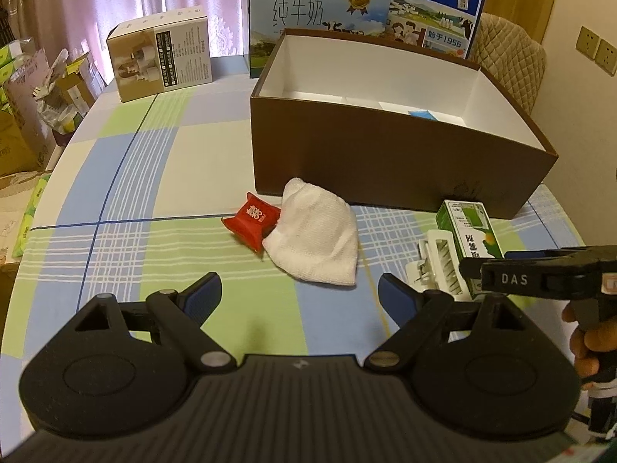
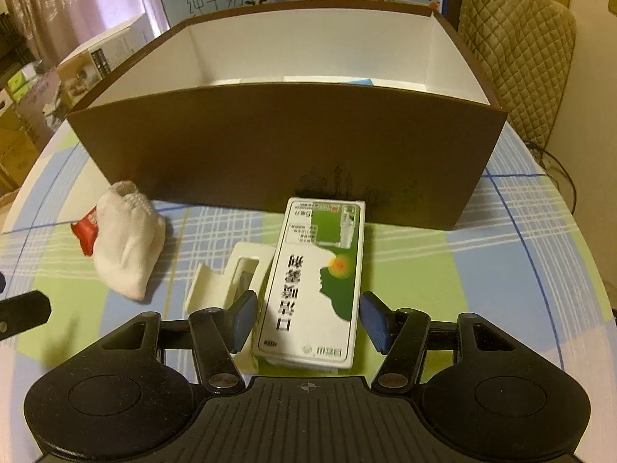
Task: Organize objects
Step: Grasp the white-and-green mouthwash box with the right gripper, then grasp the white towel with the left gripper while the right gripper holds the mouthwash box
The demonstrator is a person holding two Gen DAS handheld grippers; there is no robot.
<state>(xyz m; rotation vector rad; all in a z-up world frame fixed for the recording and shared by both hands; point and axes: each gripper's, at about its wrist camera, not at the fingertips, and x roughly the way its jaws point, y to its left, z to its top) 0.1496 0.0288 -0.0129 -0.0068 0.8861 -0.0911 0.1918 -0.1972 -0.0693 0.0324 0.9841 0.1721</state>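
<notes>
A large brown open box (image 1: 385,162) with a white inside stands on the checked tablecloth; it also fills the right wrist view (image 2: 270,146). In front of it lie a red packet (image 1: 252,220), a white sock (image 1: 316,239), a white plastic clip (image 1: 435,266) and a green-and-white carton (image 1: 472,235). My left gripper (image 1: 299,299) is open and empty, just short of the sock. My right gripper (image 2: 308,318) is open, its blue pads on either side of the carton (image 2: 316,274), not pressing it. The clip (image 2: 227,281), sock (image 2: 127,243) and packet (image 2: 85,231) lie to its left.
Two milk cartons (image 1: 320,19) stand behind the brown box, and a small cardboard box (image 1: 162,54) stands at the table's back left. A padded chair (image 1: 509,58) is at the right. Stacked boxes and clutter (image 1: 23,115) sit past the table's left edge.
</notes>
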